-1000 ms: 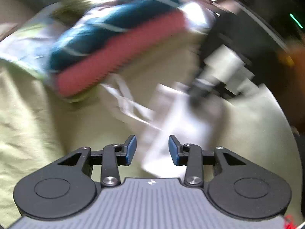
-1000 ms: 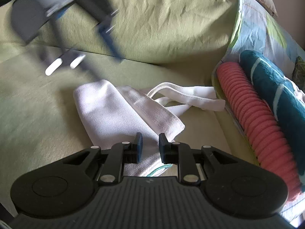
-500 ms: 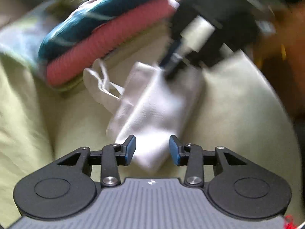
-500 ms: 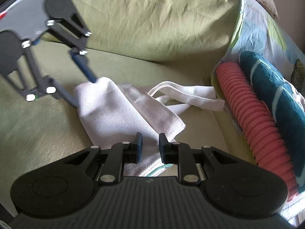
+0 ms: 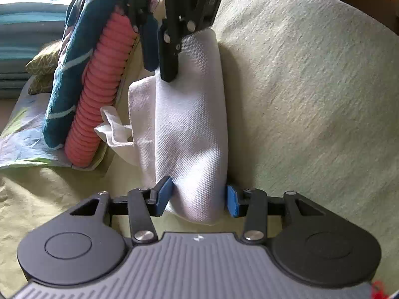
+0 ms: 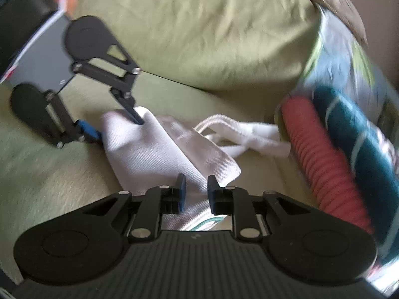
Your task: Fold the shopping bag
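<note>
Sofa (image 5: 311, 99): green cover, filled most of both views.
Shopping bag (image 5: 192, 124): white, folded long, lay at frame centre on the sofa seat.
Rolled blankets (image 5: 99, 87): pink and teal, left of the bag.
Left gripper (image 5: 198, 194): spread wide, straddling the bag's near end.
Right gripper (image 6: 194, 190): narrow gap, bag's far end between its fingers; grip unclear.
</note>
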Tool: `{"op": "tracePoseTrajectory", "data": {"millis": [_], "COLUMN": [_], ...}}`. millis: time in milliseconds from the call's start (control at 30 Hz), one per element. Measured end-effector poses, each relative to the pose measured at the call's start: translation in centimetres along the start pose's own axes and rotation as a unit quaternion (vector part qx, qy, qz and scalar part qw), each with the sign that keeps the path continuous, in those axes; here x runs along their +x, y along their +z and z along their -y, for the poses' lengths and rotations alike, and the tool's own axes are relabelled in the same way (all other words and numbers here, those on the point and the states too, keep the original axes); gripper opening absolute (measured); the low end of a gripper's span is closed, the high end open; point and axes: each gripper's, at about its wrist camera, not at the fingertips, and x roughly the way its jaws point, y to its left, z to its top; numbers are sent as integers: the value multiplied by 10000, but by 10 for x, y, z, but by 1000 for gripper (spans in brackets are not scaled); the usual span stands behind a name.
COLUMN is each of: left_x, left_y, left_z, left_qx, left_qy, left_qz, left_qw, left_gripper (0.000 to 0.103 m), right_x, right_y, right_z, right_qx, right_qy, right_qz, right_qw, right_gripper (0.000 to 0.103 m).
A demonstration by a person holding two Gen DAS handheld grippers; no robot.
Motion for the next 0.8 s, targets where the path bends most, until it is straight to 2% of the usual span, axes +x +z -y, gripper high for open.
{"op": "tracePoseTrajectory", "data": {"millis": [33, 67, 100, 167, 267, 333, 400, 433, 467, 533, 667, 800], "left_x": [-3, -5, -9, -14, -16, -16, -16, -12, -8, -6, -1, 3], "left_y": [0, -1, -2, -5, -7, -8, -10, -9, -9, -12, -14, -15], "left_z": [0, 0, 0, -1, -4, -6, -9, -14, -20, -26, -40, -56], "left_qx": [-24, -39, -53, -145, -213, -270, -381, -463, -553, -736, -1133, -1715], "left_qy": [-33, -63, -88, -161, -243, -295, -376, -425, -475, -600, -863, -1139], "left_qz": [0, 5, 16, 46, 72, 97, 141, 160, 184, 245, 278, 260], "left_qw": [10000, 10000, 9999, 9998, 9995, 9992, 9985, 9979, 9972, 9952, 9894, 9782], "left_gripper": [50, 50, 50, 50, 50, 50, 50, 50, 50, 51, 52, 52], "right_x": [-7, -15, -22, -30, -27, -15, -5, -2, 2, 11, 25, 30], "right_y": [-1, -3, -6, -15, -35, -45, -54, -55, -55, -51, -38, -29], "right_z": [-3, -6, -10, -20, -38, -48, -57, -60, -62, -59, -46, -37], "right_qx": [-179, -388, -648, -1258, -2318, -3027, -3636, -3807, -3899, -3782, -3143, -2760], "right_qy": [22, 75, 139, 228, -89, -438, -700, -711, -698, -663, -474, -218], "right_qz": [63, 151, 237, 247, 355, 424, 544, 630, 647, 638, 513, 341], "right_qw": [9998, 9991, 9975, 9915, 9721, 9511, 9273, 9198, 9159, 9211, 9467, 9603], "right_gripper": [21, 32, 48, 65, 65, 63, 56, 53, 45, 47, 48, 44]}}
